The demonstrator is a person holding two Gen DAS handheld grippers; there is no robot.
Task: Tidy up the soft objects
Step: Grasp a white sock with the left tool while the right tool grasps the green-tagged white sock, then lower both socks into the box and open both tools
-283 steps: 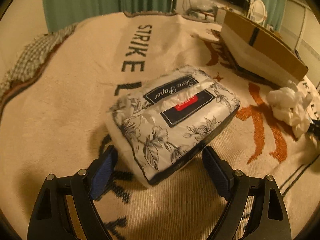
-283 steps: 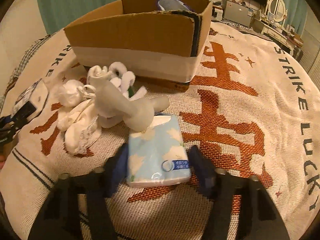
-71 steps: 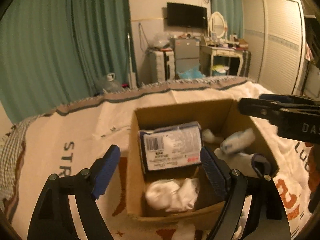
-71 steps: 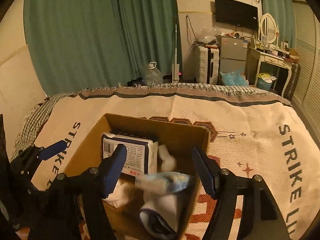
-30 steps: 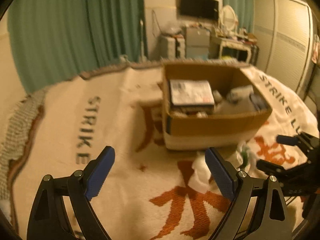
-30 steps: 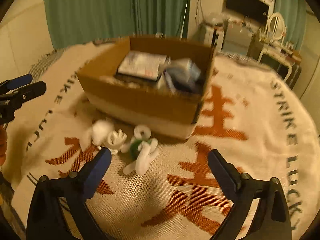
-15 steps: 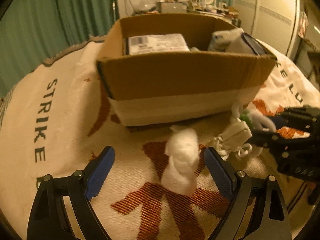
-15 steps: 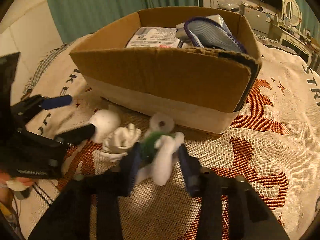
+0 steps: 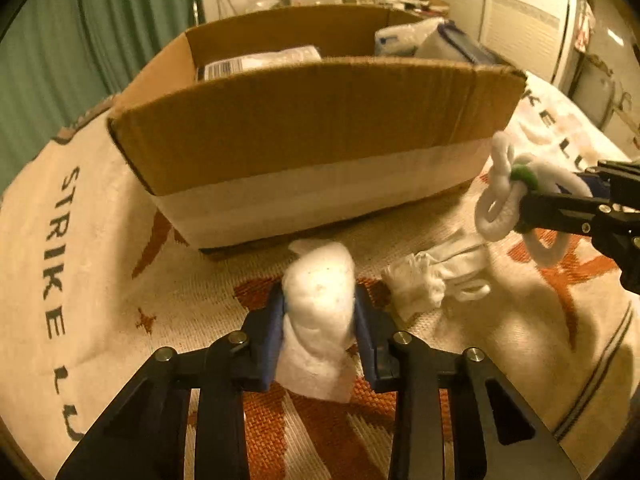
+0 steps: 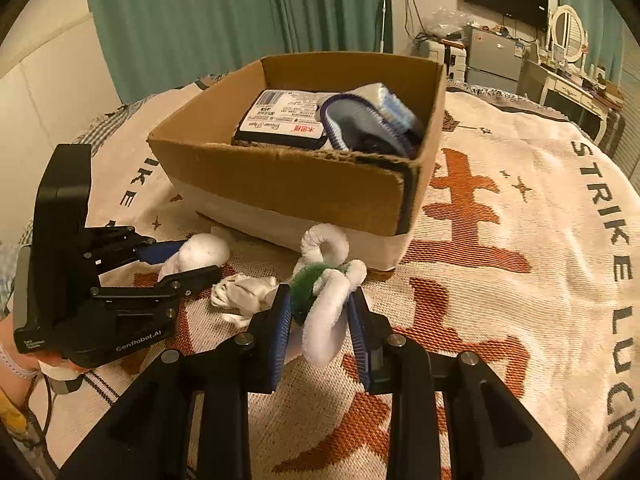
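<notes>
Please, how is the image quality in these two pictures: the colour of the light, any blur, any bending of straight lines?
Left wrist view: warm orange light, dark round corners; the cardboard box rim bows from the fisheye; the white soft roll between the closing left gripper pads is slightly soft. Right wrist view: same warm tint, sharper; blanket lettering curves near the edge; no strong glare.

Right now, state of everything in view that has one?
Box: open-topped, partly filled.
Tissue pack: in the box, lying flat.
White roll: on the blanket, between the closing left gripper pads.
Plush toy: clamped in the right gripper.
Crumpled sock: loose on the blanket.
</notes>
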